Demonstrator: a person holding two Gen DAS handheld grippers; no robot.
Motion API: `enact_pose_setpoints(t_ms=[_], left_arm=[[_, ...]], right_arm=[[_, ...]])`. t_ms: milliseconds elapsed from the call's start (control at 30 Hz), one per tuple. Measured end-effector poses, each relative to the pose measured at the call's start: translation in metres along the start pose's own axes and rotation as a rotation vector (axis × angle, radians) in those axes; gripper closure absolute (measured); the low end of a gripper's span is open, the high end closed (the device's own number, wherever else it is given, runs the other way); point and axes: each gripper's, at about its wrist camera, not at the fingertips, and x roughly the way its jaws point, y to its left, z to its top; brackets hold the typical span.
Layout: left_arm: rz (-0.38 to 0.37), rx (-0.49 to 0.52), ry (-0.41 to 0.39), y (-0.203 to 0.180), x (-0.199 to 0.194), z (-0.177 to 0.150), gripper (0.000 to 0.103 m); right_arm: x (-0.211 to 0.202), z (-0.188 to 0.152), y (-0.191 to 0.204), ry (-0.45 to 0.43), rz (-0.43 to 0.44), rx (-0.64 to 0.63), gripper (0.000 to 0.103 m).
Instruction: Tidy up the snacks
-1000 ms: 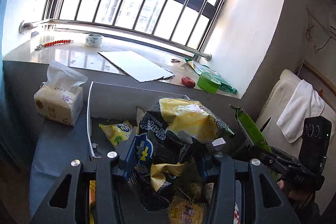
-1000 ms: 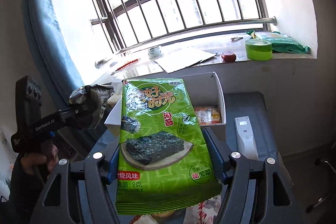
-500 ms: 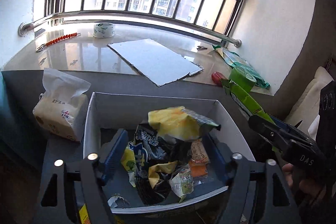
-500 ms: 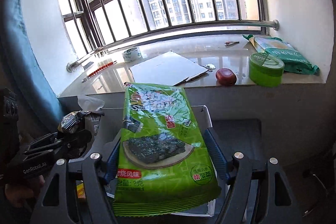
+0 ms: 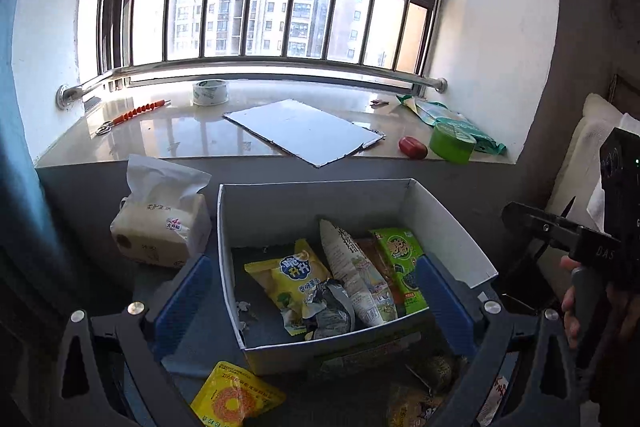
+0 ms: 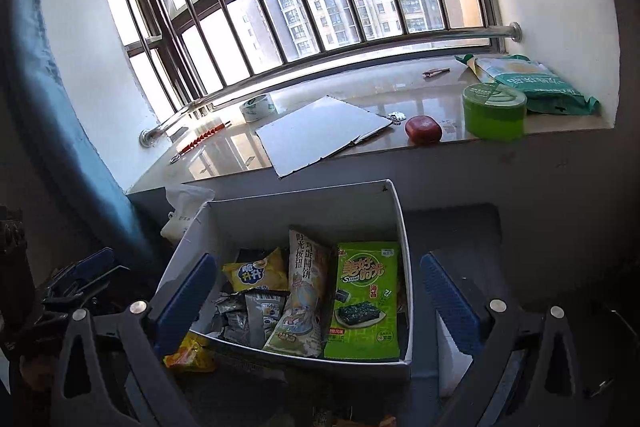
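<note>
A white cardboard box (image 5: pixel 312 187) (image 6: pixel 296 197) stands on the grey table below both grippers. Inside lie a green seaweed packet (image 6: pixel 366 303) (image 5: pixel 400 259), a tall pale biscuit packet (image 6: pixel 306 291) (image 5: pixel 356 275), a yellow snack bag (image 5: pixel 288 279) (image 6: pixel 256 273) and a crumpled dark bag (image 5: pixel 332 311) (image 6: pixel 256 311). My left gripper (image 5: pixel 314 293) hovers over the box, jaws opening, nothing pressed between the pads. My right gripper (image 6: pixel 318 295) does the same from the right side, jaws opening and holding nothing.
A yellow packet (image 5: pixel 236 395) (image 6: pixel 188 351) lies on the table in front of the box. A tissue pack (image 5: pixel 160 223) sits left of it. The window sill behind holds a grey board (image 5: pixel 304 131), a tape roll (image 5: pixel 210 93) and a green tub (image 6: pixel 494 111).
Both grippers let go: the dark-and-yellow bag dropped from the left one and the green seaweed packet from the right one, and both now lie in the box. Both jaws spread wide.
</note>
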Motion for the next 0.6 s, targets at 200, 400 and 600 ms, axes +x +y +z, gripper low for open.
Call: enact_pose_setpoints(t_ms=[200, 400, 600], left_arm=[[-0.032, 0.041, -0.054, -0.008, -0.057, -0.045, 0.000], [-0.087, 0.029, -0.060, -0.017, -0.091, -0.100, 0.000], [-0.083, 0.066, -0.005, -0.032, -0.108, -0.153, 0.000]], right_arm=[[-0.058, -0.046, 0.016, -0.045, 0.046, -0.081, 0.000], [-0.110, -0.105, 0.021, -0.075, 0.061, -0.132, 0.000], [-0.138, -0.162, 0.008, -0.047, 0.003, -0.154, 0.000]])
